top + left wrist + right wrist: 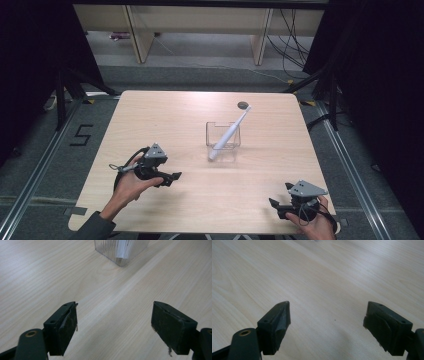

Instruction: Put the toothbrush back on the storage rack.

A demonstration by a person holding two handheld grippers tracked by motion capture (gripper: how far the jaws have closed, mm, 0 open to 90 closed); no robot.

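The toothbrush (229,135) leans, tip up, in the clear box (223,141) in the middle of the table (150,115), so the wide-open left tool (172,177), nearer than the wide-open right tool (275,205), might knock this probably light box over.

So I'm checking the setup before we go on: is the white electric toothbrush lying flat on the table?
No, the toothbrush stands tilted in the clear holder, its head leaning toward the table's far edge.
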